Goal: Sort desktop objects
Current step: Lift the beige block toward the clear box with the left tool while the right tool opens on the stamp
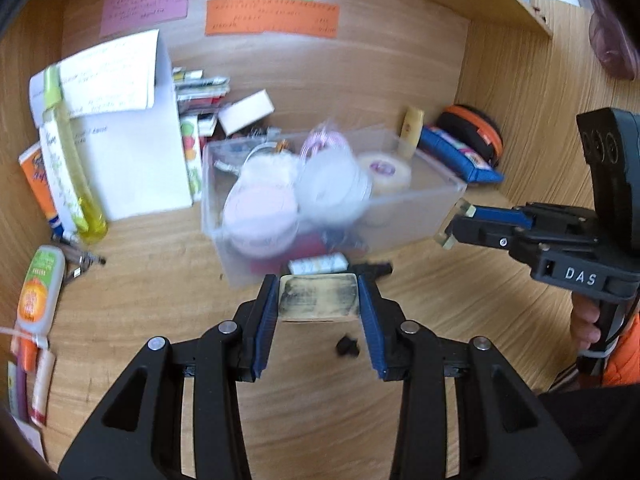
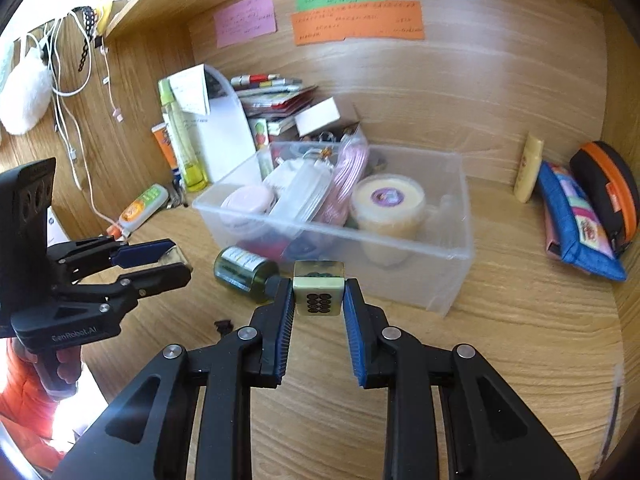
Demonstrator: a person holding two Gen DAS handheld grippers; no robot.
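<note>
Wood-grain bench, left to right: a glue bottle [image 1: 39, 286] and pens lie loose at the far left, while my left claw [image 1: 318, 303] pinches a pale tile [image 1: 318, 298] just short of the clear bin [image 2: 452, 216]. That bin already holds several tubs, so I judge the sorting partly done. My right claw [image 2: 319, 294] clamps a dotted tile [image 2: 319, 294] near the bin's front wall, with a dark bottle [image 2: 244, 270] and pouches [image 2: 576, 220] still outside.

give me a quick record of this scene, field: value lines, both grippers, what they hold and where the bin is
left gripper: shut on a pale tile, face smudged and blurry
right gripper: shut on a mahjong tile with dark circles
clear bin: on the wooden desk, just beyond both grippers, already holding several containers
green bottle: lying on its side beside the bin
pencil cases: leaning against the right wall
</note>
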